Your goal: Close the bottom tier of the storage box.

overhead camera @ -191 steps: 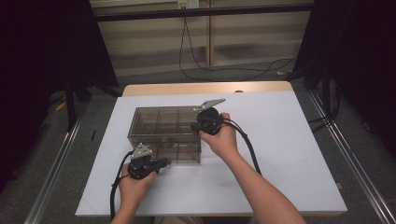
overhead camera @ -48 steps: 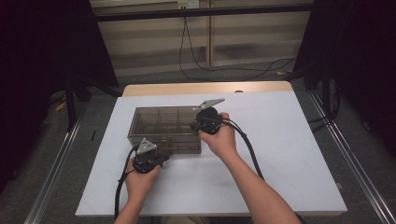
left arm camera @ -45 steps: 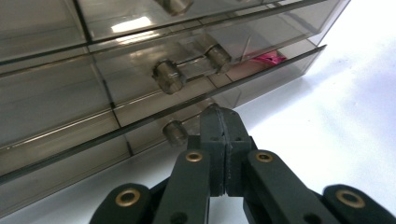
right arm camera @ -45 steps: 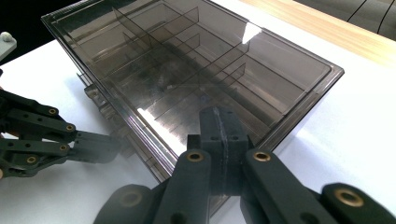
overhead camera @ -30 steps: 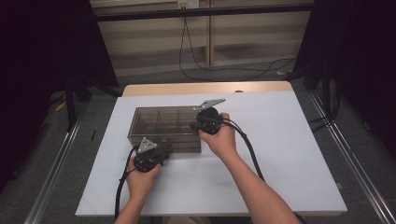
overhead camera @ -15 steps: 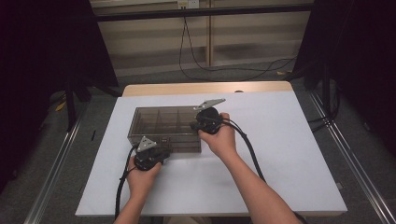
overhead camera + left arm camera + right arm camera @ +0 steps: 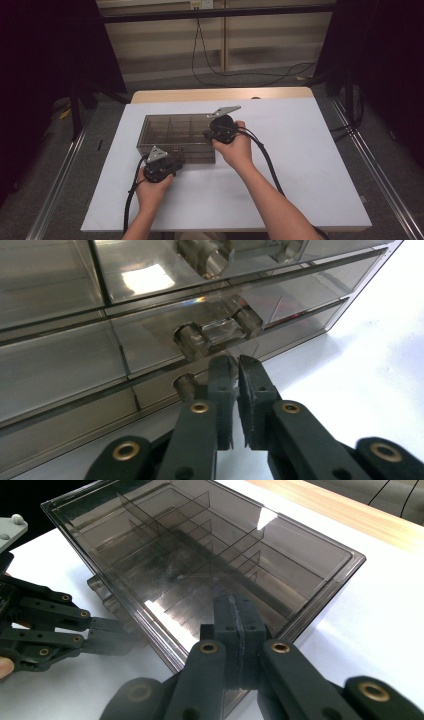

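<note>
From the high view, I saw the smoked plastic drawer box (image 7: 177,137) sitting left of the middle of the white table (image 7: 310,165), its long axis running across the table and its drawer fronts facing me. My left gripper (image 7: 172,166) sat at the near front; my right gripper (image 7: 209,134) pressed on the near right corner of its top. In the left gripper view, the jaws had just been opening a crack and stood barely apart, nothing pinched, tips at the lowest drawer knob (image 7: 187,385). In the right gripper view, the jaws were pressed together, resting on the lid. I judged the box light, stiff and slick, liable to slide; the knobs were the place to grip.
</note>
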`<state>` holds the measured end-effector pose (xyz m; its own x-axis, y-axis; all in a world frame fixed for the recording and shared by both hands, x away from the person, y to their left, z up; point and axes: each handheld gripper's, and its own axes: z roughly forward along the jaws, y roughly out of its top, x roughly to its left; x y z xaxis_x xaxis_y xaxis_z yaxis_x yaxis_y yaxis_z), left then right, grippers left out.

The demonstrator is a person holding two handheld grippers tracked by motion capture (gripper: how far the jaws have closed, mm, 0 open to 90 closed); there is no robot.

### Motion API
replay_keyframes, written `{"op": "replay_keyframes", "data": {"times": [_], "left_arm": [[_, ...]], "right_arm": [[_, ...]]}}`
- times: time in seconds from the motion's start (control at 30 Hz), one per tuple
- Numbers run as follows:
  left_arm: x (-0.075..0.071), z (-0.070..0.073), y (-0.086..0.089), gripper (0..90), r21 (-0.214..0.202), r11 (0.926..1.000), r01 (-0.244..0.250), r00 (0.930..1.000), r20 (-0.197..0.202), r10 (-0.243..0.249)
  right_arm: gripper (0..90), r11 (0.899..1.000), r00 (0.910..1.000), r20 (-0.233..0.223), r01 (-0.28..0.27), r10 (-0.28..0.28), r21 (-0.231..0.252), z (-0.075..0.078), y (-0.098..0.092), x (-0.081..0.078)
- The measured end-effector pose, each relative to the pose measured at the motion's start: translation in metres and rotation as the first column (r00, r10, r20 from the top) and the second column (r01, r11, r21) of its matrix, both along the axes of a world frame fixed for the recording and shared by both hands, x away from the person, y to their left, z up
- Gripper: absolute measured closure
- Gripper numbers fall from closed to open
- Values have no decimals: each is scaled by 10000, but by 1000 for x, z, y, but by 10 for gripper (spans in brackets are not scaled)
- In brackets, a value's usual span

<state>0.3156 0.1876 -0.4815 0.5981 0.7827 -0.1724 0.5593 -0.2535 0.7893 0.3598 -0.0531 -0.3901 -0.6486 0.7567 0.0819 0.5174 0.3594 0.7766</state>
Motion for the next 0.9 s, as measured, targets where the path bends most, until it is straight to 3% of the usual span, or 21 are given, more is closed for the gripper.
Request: {"op": "replay_keyframes", "data": {"times": [0.37,0.63,0.9], "left_arm": [[-5,2,3,767,-117,9999,47,9998,-172,-49],[-8,2,5,664,-209,9998,-63,9996,-272,57],[-10,4,10,505,-133,9997,-222,9992,-335,218]], "right_arm": [[880,10000,10000,33,14,-14,-33,0,-1,0],[834,9999,9999,54,110,-111,105,-1,-1,-2],[713,9999,9998,132,154,-154,9,0,-1,-6]]}}
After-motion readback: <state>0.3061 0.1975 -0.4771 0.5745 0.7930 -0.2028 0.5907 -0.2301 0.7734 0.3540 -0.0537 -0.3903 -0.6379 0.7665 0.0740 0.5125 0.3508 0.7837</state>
